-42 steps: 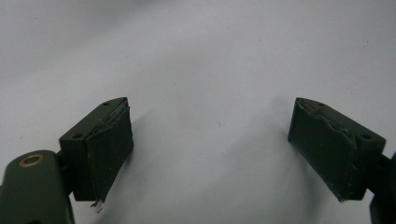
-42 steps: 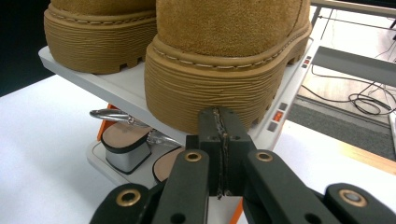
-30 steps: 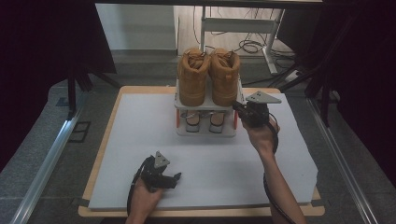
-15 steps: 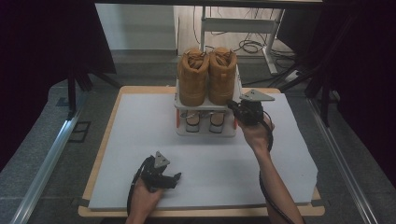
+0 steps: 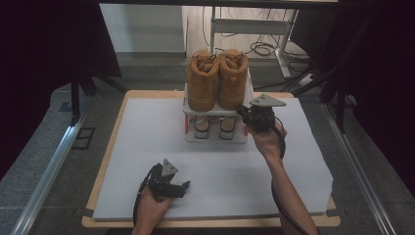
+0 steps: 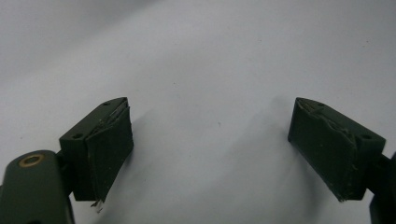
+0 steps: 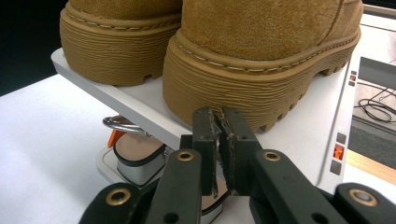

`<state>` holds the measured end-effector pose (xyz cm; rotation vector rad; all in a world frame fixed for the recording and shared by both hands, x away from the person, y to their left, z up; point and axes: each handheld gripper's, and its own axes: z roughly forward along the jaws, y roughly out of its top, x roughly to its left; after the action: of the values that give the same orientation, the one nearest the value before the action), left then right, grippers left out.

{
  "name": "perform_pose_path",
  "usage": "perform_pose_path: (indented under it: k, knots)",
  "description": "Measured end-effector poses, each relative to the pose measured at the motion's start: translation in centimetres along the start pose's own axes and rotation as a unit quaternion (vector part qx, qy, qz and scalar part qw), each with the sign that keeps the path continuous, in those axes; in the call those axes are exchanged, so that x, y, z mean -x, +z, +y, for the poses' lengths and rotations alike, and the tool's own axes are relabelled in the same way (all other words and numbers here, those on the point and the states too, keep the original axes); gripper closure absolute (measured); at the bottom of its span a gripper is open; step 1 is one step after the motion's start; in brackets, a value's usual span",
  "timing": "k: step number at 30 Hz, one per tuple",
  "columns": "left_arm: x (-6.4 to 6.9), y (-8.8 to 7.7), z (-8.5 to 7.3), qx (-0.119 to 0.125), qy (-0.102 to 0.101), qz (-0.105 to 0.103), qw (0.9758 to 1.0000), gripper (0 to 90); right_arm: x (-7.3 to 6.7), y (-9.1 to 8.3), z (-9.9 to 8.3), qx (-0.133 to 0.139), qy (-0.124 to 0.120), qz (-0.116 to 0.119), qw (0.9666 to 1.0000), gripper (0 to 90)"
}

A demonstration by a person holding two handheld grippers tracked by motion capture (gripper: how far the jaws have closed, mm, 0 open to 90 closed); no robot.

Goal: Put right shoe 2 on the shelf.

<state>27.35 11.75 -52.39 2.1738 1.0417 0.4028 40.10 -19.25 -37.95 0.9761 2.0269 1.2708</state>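
Boots [image 5: 217, 80] are sitting paired on rack top shelf [image 5: 248, 93], frame centre-top. R gripper [image 7: 219, 126] is nosing the near heel, jaws nearly closed w/ nothing between (just been opening slightly). L gripper [image 6: 210, 149] is idling wide at lower left. Grasp not yet made.

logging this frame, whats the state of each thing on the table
right gripper: jaws nearly shut, empty, tips at the right boot's sole
left gripper: open, empty, over the white mat
boots: upright, side by side on the rack's top shelf
rack: upright, second pair of shoes below
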Motion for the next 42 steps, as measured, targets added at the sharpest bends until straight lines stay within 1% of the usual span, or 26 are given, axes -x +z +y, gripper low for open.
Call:
perform_pose_path:
  k: [6, 13, 17, 20, 24, 28, 33, 36, 38, 42]
  knots:
    - [0.0, 0.0, 0.0, 0.0, 0.0, 0.0, 1.0, 13.8, 0.1, -0.5, -0.1, 0.004, 0.003, 0.004, 1.0, 81.7]
    - [0.0, 0.0, 0.0, 0.0, 0.0, 0.0, 1.0, 13.8, -0.1, -1.1, -0.1, 0.004, -0.005, 0.008, 0.9999, 75.9]
    - [0.0, 0.0, 0.0, 0.0, 0.001, 0.0, 1.0, 13.7, -0.2, -1.5, -0.2, 0.006, -0.006, 0.012, 0.9999, 69.7]
    - [0.0, 0.0, 0.0, -0.001, 0.001, 0.0, 1.0, 13.7, -0.2, -1.7, -0.2, 0.006, -0.008, 0.015, 0.9998, 66.7]
    - [0.0, 0.0, 0.0, 0.0, 0.001, 0.0, 1.0, 13.7, -0.1, -2.0, -0.4, -0.001, -0.011, 0.022, 0.9997, 58.5]
    - [0.0, 0.0, 0.0, -0.001, 0.001, 0.0, 1.0, 13.7, 0.1, -2.3, -0.6, -0.005, -0.009, 0.033, 0.9994, 49.9]
    - [0.0, 0.0, 0.0, 0.0, 0.0, 0.0, 1.0, 13.8, 0.0, -2.9, -0.8, -0.007, -0.002, 0.035, 0.9994, 42.2]
    - [0.0, 0.0, 0.0, 0.0, 0.0, 0.0, 1.0, 13.7, 0.0, -3.1, -0.9, -0.011, -0.005, 0.034, 0.9993, 39.4]
    - [0.1, 0.0, 0.0, 0.003, -0.004, -0.001, 1.0, 13.8, 0.0, -3.3, -1.1, -0.011, -0.003, 0.033, 0.9994, 38.3]
    - [0.0, 0.0, 0.0, 0.0, 0.0, 0.0, 1.0, 13.7, -0.1, -3.6, -1.5, -0.013, -0.003, 0.031, 0.9994, 36.9]
